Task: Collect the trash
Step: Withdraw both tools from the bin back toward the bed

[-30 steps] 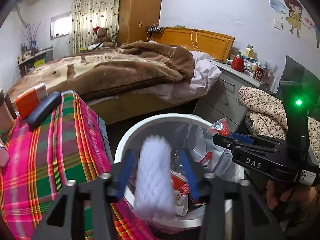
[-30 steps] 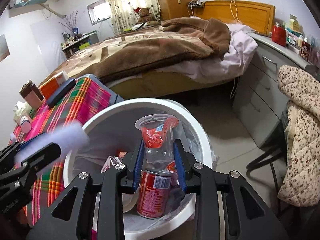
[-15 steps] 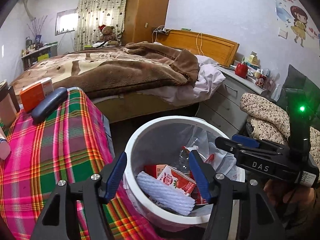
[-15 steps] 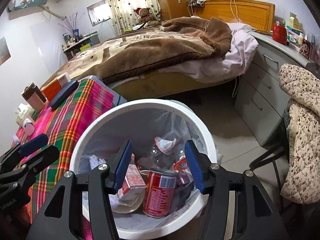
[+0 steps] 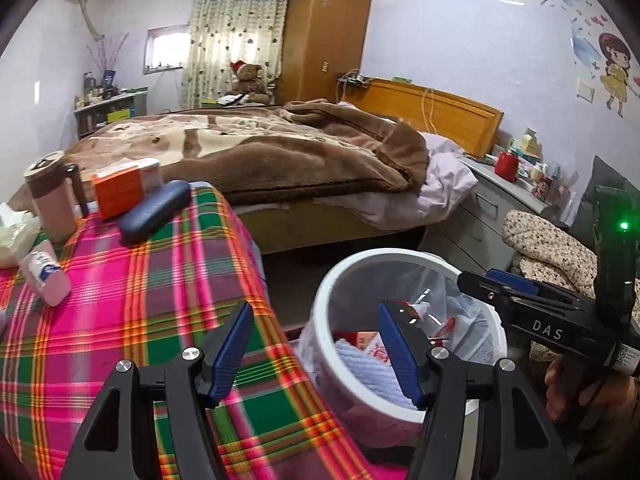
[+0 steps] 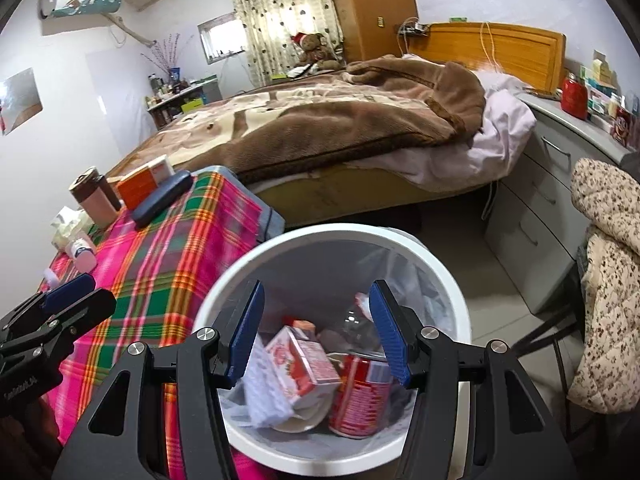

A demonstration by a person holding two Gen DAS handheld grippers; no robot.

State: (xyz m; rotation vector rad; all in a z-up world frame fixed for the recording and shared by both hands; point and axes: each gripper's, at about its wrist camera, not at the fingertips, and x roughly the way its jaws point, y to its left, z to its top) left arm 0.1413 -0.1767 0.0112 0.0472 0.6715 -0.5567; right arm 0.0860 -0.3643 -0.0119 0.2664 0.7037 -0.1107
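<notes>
A white trash bin [image 6: 320,236] with a clear liner stands beside the plaid-covered table [image 5: 160,280]. Inside it lie a red drink can [image 6: 362,396], a red-and-white carton [image 6: 304,364], a white foam net [image 6: 264,396] and a clear plastic cup [image 6: 356,316]. My right gripper [image 6: 316,328] is open and empty, right over the bin. My left gripper [image 5: 316,344] is open and empty, over the table's edge and the bin's left rim [image 5: 320,300]. The right gripper also shows in the left wrist view [image 5: 496,288].
On the table stand a brown tumbler [image 5: 50,196], an orange box [image 5: 120,192], a dark blue case [image 5: 156,212], a small pink-capped bottle [image 5: 44,276] and tissues [image 5: 12,232]. A bed [image 5: 260,152] lies behind. Grey drawers [image 6: 532,200] and a quilted jacket on a chair [image 6: 608,280] are right.
Both grippers opened and let go: the white foam net and the clear cup dropped into the bin. The left gripper then drew back left, over the table's edge.
</notes>
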